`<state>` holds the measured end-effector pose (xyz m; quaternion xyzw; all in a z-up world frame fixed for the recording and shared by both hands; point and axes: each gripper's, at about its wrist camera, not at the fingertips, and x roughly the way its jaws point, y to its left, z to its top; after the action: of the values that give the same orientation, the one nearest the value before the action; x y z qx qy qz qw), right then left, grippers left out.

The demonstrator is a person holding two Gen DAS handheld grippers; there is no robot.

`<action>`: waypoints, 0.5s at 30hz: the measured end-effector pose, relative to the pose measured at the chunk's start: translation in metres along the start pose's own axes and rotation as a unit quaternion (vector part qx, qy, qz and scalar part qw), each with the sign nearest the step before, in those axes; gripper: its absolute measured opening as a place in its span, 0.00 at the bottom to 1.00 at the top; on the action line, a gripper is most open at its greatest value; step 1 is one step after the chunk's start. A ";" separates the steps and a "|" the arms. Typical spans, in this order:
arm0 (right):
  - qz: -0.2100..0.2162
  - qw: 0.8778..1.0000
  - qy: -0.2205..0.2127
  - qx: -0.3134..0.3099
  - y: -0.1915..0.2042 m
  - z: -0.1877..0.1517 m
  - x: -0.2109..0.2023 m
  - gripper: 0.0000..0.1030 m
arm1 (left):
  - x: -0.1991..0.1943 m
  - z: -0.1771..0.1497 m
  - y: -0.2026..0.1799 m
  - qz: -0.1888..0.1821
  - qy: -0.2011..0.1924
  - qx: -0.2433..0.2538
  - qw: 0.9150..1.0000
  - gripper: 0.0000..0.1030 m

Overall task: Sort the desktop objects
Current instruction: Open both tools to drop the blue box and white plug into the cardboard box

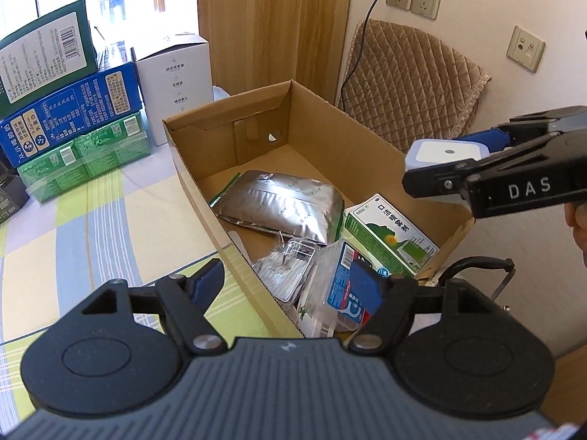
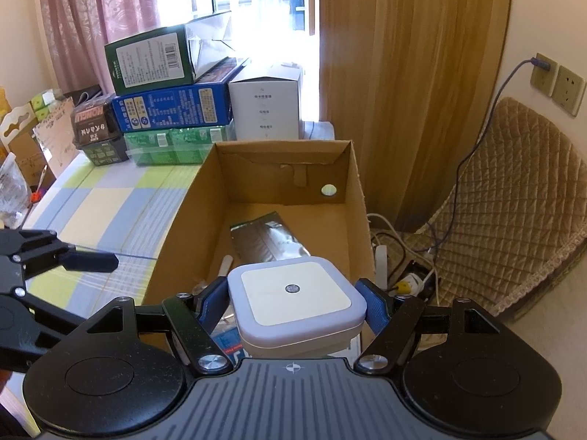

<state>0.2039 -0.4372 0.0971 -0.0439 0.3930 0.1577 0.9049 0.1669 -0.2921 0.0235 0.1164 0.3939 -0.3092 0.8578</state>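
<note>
Over the cardboard box, right gripper clamps a square white night light; left gripper gapes.

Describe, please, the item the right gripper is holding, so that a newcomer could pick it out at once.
Find the open cardboard box on the striped tablecloth. Just above its near end, the right gripper is shut on the square night light. It is a rounded pale square with a small dark dot at its centre, unlike the foil pouch and green carton lying inside.
</note>
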 end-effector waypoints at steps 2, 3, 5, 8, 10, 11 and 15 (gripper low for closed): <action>0.004 1.000 0.000 0.004 0.000 0.002 0.003 0.70 | 0.000 -0.001 0.000 0.000 0.000 0.000 1.000 0.70; 0.006 1.000 -0.002 0.006 0.000 0.003 0.004 0.70 | 0.000 -0.002 0.000 0.000 0.000 -0.001 1.000 0.71; 0.015 1.000 -0.007 0.013 -0.001 0.005 0.006 0.71 | 0.000 -0.003 0.001 0.000 0.001 -0.002 1.000 0.73; 0.013 1.000 -0.012 0.024 -0.005 0.008 0.007 0.85 | -0.001 -0.007 0.003 0.006 0.001 -0.006 1.000 0.79; 0.012 0.999 -0.017 0.031 -0.009 0.007 0.003 0.86 | -0.004 -0.011 0.004 0.012 0.001 -0.008 1.000 0.81; 0.012 0.999 -0.017 0.034 -0.010 0.006 0.001 0.86 | -0.005 -0.013 0.004 0.017 0.000 -0.010 1.000 0.82; 0.007 0.999 -0.015 0.047 -0.015 -0.006 -0.009 0.88 | -0.012 -0.025 0.003 0.028 -0.003 -0.022 0.999 0.87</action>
<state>0.1989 -0.4554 0.0992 0.0040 0.3862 0.1458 0.9108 0.1477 -0.2733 0.0161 0.1072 0.3951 -0.2767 0.8694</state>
